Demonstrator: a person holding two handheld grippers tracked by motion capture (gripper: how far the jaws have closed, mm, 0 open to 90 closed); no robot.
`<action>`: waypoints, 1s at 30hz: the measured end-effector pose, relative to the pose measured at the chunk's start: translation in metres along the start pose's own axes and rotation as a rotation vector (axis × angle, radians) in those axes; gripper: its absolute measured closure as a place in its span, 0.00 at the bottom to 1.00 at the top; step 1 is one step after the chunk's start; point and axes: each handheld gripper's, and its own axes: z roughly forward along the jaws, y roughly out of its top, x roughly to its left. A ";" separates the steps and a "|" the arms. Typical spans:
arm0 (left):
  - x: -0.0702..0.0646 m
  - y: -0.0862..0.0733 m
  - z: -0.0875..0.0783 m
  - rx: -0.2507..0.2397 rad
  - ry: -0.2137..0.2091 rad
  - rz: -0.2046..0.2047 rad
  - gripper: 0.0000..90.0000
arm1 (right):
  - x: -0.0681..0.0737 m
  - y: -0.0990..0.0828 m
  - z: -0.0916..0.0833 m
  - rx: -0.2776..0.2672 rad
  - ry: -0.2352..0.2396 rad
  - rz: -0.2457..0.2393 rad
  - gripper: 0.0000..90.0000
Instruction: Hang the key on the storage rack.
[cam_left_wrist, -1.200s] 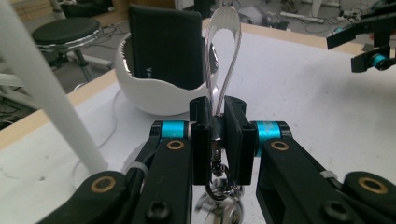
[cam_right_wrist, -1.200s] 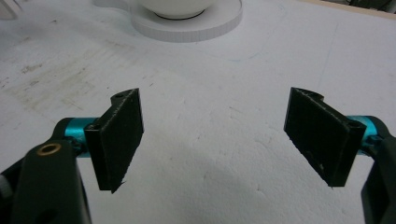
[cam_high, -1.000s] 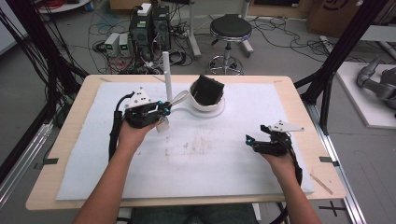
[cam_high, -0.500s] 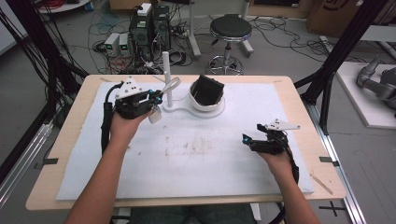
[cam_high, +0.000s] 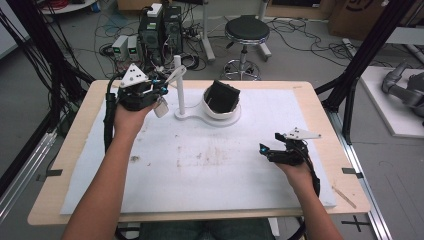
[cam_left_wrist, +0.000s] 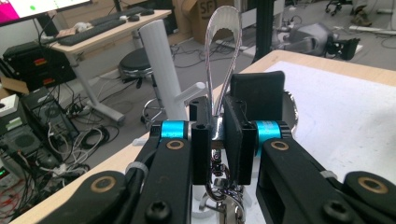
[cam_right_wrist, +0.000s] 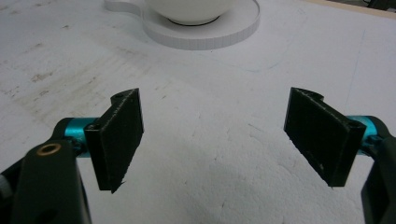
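Right gripper (cam_high: 266, 149) sits low near the right edge of the tabletop (cam_high: 300, 90), jaws spread wide with nothing between them, and there's loads of bare white mat (cam_high: 210, 175) in front of it. Further back, near the far left corner, the left gripper (cam_high: 159, 89) is raised and pinching a keyring strap (cam_left_wrist: 223, 56), loop right beside the white post (cam_high: 178, 82). Stand's bowl (cam_high: 222, 107) with a black thing (cam_high: 222, 95) in it sits just right of that

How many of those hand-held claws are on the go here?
2: the left claw is raised beside the white upright post, shut on a clear strap loop; the right claw rests open low over the white table mat.
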 end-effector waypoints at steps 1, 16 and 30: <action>0.000 0.000 0.001 0.004 0.002 0.002 0.90 | 0.000 0.000 0.000 0.001 0.000 0.000 0.22; 0.005 -0.012 0.018 0.072 0.042 0.009 0.90 | 0.000 -0.001 -0.001 0.005 0.000 0.000 0.22; 0.008 -0.027 0.032 0.139 0.067 0.000 0.90 | -0.001 -0.003 -0.002 0.010 0.000 -0.002 0.22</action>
